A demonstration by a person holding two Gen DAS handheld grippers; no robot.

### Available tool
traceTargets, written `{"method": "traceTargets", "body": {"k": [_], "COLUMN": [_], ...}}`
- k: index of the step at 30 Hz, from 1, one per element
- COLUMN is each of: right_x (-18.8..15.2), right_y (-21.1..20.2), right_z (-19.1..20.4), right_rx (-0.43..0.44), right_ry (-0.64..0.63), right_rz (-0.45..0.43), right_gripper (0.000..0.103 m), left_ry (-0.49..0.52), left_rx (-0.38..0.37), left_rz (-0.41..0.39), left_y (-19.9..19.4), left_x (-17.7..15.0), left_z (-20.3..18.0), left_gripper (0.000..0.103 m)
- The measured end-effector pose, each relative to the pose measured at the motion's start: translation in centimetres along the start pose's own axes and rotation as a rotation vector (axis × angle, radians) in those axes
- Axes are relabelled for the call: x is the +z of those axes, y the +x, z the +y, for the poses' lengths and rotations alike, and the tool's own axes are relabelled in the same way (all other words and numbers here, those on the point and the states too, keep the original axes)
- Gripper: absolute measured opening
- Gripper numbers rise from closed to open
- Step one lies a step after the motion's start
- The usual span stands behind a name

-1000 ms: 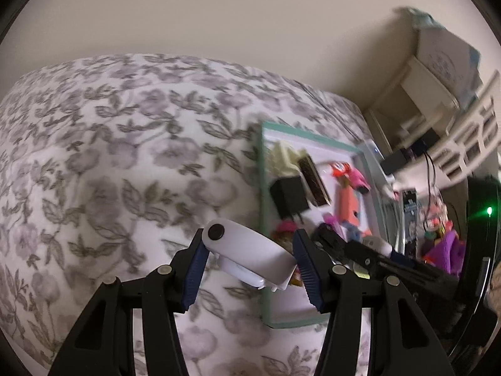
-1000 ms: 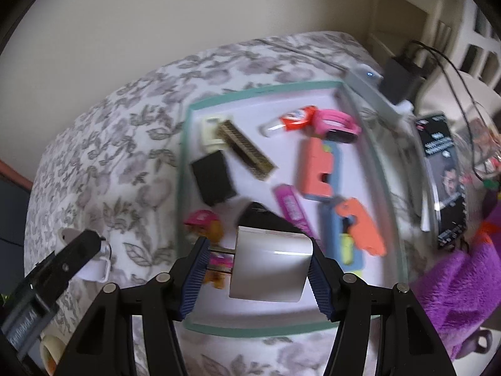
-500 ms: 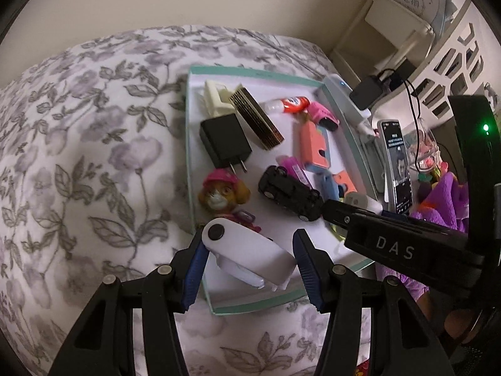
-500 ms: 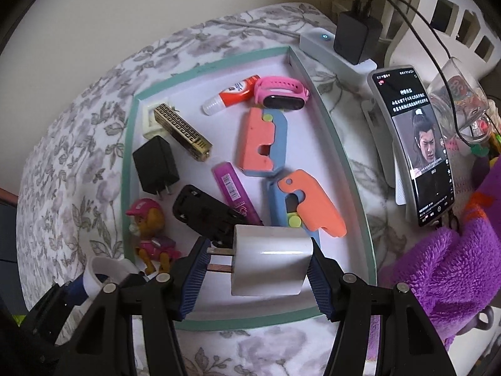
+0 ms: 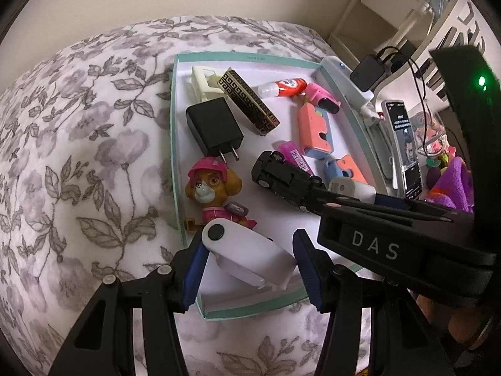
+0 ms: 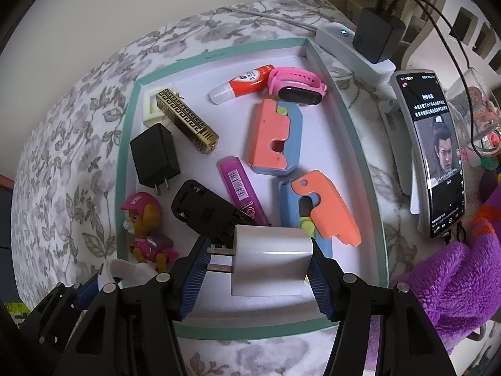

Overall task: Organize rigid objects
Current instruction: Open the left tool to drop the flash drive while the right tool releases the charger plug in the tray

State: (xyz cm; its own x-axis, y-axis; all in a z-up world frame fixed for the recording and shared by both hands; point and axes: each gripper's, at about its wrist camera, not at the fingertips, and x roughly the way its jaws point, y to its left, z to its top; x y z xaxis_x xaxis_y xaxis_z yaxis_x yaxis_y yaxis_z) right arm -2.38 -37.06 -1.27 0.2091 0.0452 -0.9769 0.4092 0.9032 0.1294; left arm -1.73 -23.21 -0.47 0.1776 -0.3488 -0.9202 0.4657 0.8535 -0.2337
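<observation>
A teal-rimmed white tray (image 5: pixel 174 144) lies on a floral bedspread and holds several small items. My left gripper (image 5: pixel 249 260) is shut on a white oblong device (image 5: pixel 256 250) with a black button, just above the tray's near left corner. My right gripper (image 6: pixel 258 260) is shut on a white plug charger (image 6: pixel 269 257), its prongs pointing left, over the near end of the tray (image 6: pixel 123 156). A pup figure (image 5: pixel 213 185), a black charger (image 5: pixel 213 125) and a black toy car (image 5: pixel 281 175) lie just beyond both grippers. The right gripper's black body (image 5: pixel 375 244) crosses the left wrist view.
Farther in the tray lie a gold patterned bar (image 6: pixel 188 122), a glue bottle (image 6: pixel 244 83), a pink watch (image 6: pixel 297 86), a purple tube (image 6: pixel 241 191) and two orange-blue toys (image 6: pixel 275 138). Right of the tray are a lit phone (image 6: pixel 435 153), a power strip (image 6: pixel 350 47) and purple fleece (image 6: pixel 454 275).
The left gripper has swung from over the bedspread to above the tray's near corner and sunk. The right gripper has come lower over the tray. Both grips are unchanged.
</observation>
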Motion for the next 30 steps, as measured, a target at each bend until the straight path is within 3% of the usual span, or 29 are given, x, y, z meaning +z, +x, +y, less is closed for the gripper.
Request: {"method": "traceTargets", "body": {"k": [12, 16, 30], "right_x": [0.1, 0.2, 0.5], "right_y": [0.6, 0.2, -1.3], "right_z": [0.6, 0.7, 0.9], "right_rx": [-0.013, -0.009, 0.001], "right_ry": [-0.030, -0.034, -0.036], "right_rz": [0.011, -0.011, -0.075], "right_gripper": [0.064, 0.066, 0.069], "left_ry": [0.011, -0.017, -0.117], "left_rx": [0.025, 0.014, 0.004], "left_rz": [0.002, 0.004, -0.057], "left_y": [0.6, 0.5, -1.8], "left_x": [-0.2, -0.2, 0.3], "left_z": [-0.3, 0.2, 2.2], "left_gripper": [0.057, 0.065, 0.066]}}
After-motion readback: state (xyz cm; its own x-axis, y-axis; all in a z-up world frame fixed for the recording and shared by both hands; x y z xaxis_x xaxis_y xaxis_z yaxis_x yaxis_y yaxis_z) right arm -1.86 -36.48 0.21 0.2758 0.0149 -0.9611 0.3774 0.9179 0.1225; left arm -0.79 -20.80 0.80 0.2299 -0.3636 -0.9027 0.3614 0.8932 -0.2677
